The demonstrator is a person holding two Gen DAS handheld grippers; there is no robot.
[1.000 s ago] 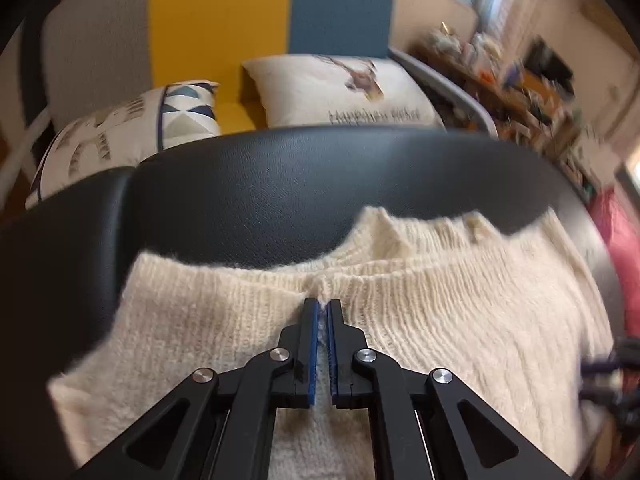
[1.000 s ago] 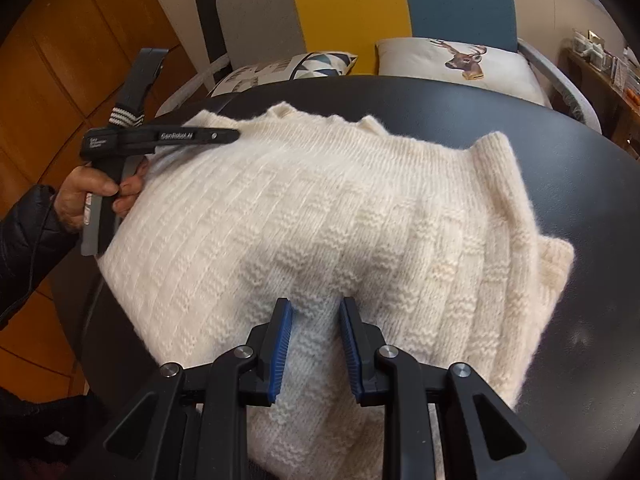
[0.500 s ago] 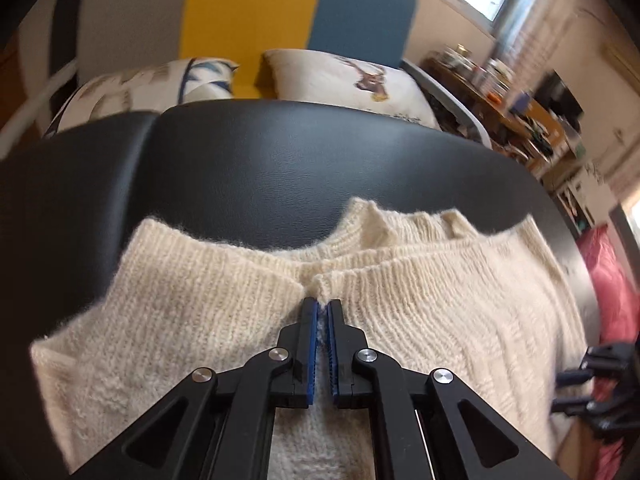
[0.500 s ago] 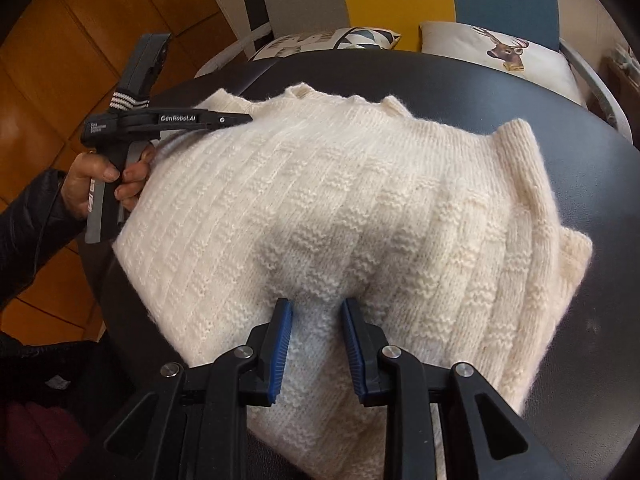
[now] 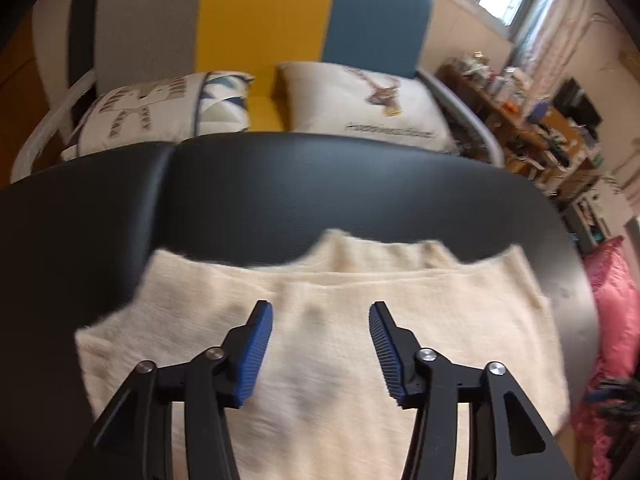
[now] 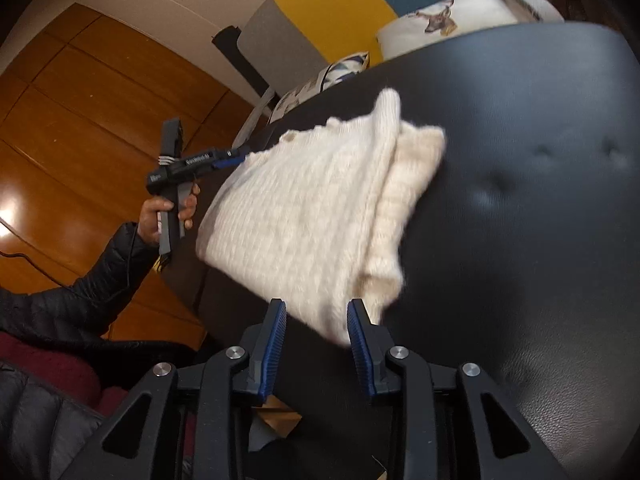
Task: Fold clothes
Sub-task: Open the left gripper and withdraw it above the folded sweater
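Note:
A cream knit sweater (image 5: 320,392) lies folded on a black padded surface (image 5: 280,184). My left gripper (image 5: 320,312) hovers over the sweater's near half. Its jaws are opening, and its blue pads are apart and off the knit. From the right wrist view the sweater (image 6: 304,208) is blurred, with the left gripper (image 6: 236,160) at its far left edge, held by a hand (image 6: 160,216). My right gripper (image 6: 316,308) stands at the sweater's near corner. Its jaws are opening too. The corner's tip lies between the pads, which do not press on it.
Behind the black surface (image 6: 520,200) stands a grey, yellow and blue sofa (image 5: 264,32) with two cushions (image 5: 360,100). A cluttered shelf (image 5: 532,128) and pink fabric (image 5: 616,312) lie to the right. A black jacket sleeve (image 6: 80,292) and wood panelling (image 6: 80,120) fill the left.
My left jaws, shut on the sweater's edge before, have sprung apart and lifted off it. My right gripper has swung sideways and turned, so the sweater's corner now sits at its tips.

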